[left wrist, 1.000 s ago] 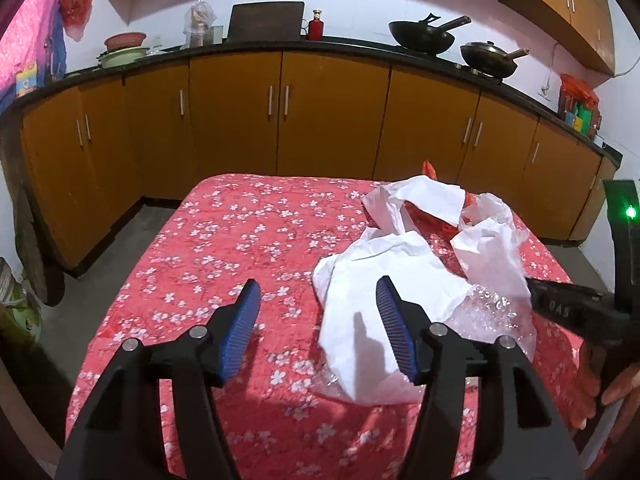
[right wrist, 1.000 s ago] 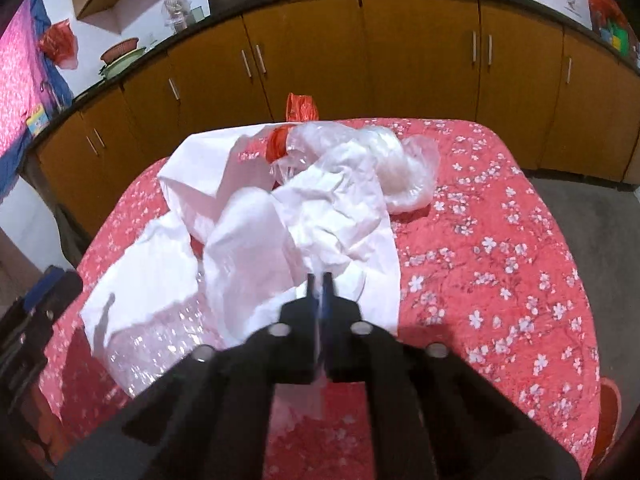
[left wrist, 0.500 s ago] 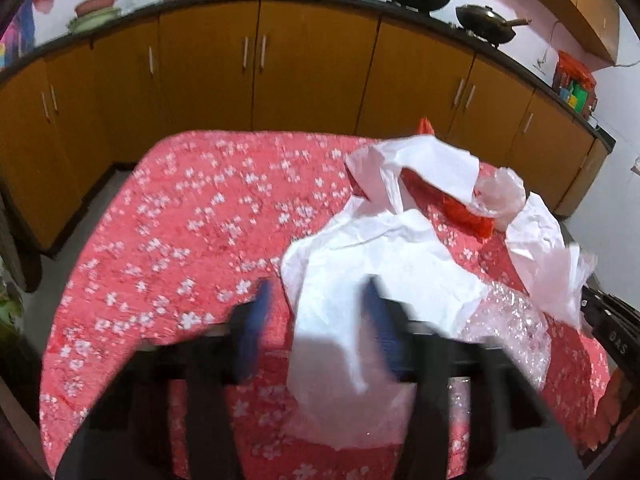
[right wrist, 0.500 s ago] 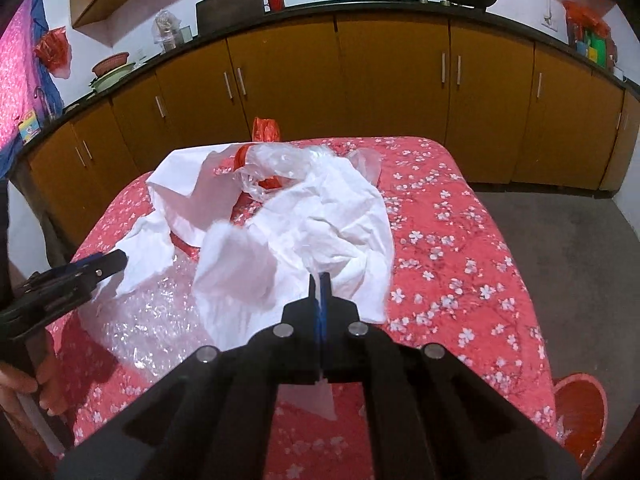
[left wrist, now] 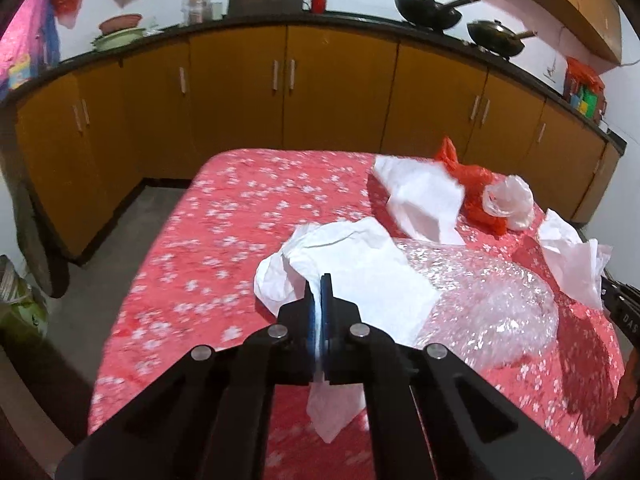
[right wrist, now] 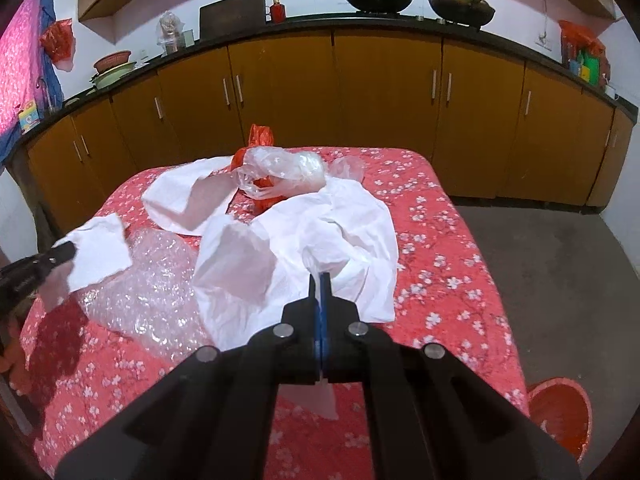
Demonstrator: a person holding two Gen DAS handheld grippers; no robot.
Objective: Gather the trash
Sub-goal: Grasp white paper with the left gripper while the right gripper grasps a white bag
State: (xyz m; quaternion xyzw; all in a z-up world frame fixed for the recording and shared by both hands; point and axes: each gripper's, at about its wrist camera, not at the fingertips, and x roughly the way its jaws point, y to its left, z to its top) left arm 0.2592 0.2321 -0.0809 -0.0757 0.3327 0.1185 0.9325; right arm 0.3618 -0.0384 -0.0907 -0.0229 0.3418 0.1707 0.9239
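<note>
Both tools are clamped: left tool (left wrist: pixel 319 294) on a white paper sheet (left wrist: pixel 360 276), right tool (right wrist: pixel 320 292) on another white paper (right wrist: pixel 320 240). Beside them on the table (left wrist: pixel 240 208), bubble wrap (left wrist: pixel 488 300), red bag (left wrist: pixel 472 188) and clear bag (right wrist: pixel 280 168) await collecting.

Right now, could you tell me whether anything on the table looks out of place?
Yes: loose trash litters the red cloth: crumpled white paper, bubble wrap, a red bag. Both grippers already pinch paper.
</note>
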